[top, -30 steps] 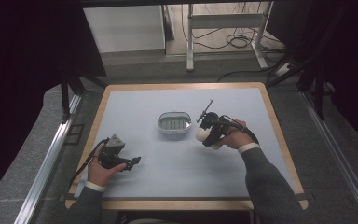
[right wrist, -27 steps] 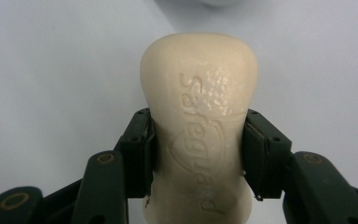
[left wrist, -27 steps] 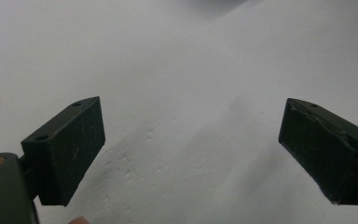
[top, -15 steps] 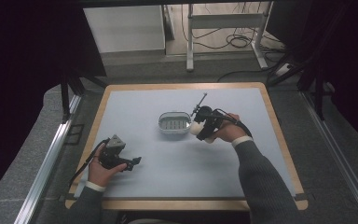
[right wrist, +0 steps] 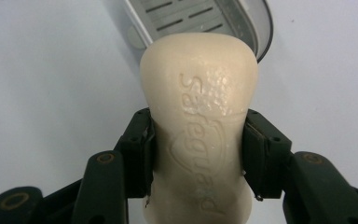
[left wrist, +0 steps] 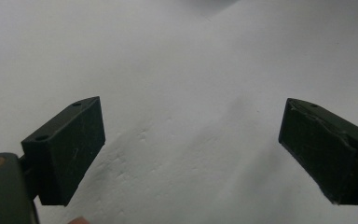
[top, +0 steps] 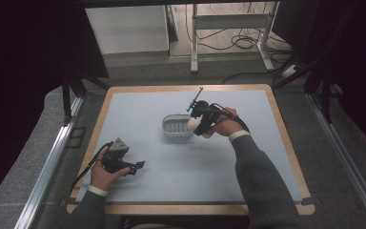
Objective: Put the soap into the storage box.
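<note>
My right gripper point(right wrist: 196, 154) is shut on a cream bar of soap point(right wrist: 199, 107) with embossed lettering; both jaws press its sides. In the high view the soap point(top: 193, 124) hangs just at the right rim of a small oval grey soap dish point(top: 175, 126) with a slotted floor, near the table's middle. The dish point(right wrist: 200, 18) lies just beyond the soap in the right gripper view. My left gripper point(top: 136, 167) rests low near the front left of the table, open, its fingers point(left wrist: 67, 149) wide apart over bare mat with nothing between them.
The work surface is a pale blue mat point(top: 190, 171) framed by a wooden table edge point(top: 190, 209). Beyond the far edge stand a white panel point(top: 126, 28) and a metal stand with cables point(top: 228, 28) on the floor.
The right gripper has carried the soap leftward to the dish's right rim. The left gripper has stayed in place.
</note>
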Demonstrator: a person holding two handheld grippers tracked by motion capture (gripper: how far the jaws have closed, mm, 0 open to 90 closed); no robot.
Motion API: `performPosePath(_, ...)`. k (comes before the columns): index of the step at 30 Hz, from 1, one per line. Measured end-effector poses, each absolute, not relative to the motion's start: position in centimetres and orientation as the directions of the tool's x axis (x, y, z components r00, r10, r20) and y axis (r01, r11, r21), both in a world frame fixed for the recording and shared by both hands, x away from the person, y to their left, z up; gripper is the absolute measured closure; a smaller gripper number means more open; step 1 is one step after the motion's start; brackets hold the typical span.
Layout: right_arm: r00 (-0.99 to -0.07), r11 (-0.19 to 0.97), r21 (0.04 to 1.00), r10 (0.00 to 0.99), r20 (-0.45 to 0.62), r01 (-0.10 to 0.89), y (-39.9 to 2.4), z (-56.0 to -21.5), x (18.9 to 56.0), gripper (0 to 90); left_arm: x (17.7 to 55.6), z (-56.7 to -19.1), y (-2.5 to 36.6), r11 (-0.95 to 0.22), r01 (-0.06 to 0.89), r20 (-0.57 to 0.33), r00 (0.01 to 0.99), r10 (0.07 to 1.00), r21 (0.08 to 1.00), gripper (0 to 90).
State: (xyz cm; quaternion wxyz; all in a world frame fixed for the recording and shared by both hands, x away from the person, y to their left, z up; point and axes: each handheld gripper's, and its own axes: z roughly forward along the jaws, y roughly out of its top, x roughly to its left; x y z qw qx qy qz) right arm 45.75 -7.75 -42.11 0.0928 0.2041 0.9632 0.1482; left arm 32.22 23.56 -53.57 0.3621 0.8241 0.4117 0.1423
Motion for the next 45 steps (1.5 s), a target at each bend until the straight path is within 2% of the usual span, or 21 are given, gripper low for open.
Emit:
performPosePath(20, -0.925, 0.906, 0.297, 0.354, -0.136, 0.303, -4.3, -42.2, 48.3, 49.4, 32.3, -53.7, 23.4, -0.401, 0.576, -0.068, 0.625, 0.778, 0.712, 7.5)
performPosePath(25, -0.941, 0.920, 0.296, 0.307, -0.140, 0.256, -3.1, -42.7, 48.9, 49.4, 32.3, -53.7, 23.4, -0.401, 0.577, -0.068, 0.625, 0.778, 0.711, 7.5)
performPosePath(45, -0.960, 0.948, 0.254, 0.234, -0.157, 0.190, -0.7, -44.5, 49.8, 49.4, 32.4, -53.8, 23.4, -0.408, 0.577, -0.069, 0.631, 0.773, 0.708, 7.4)
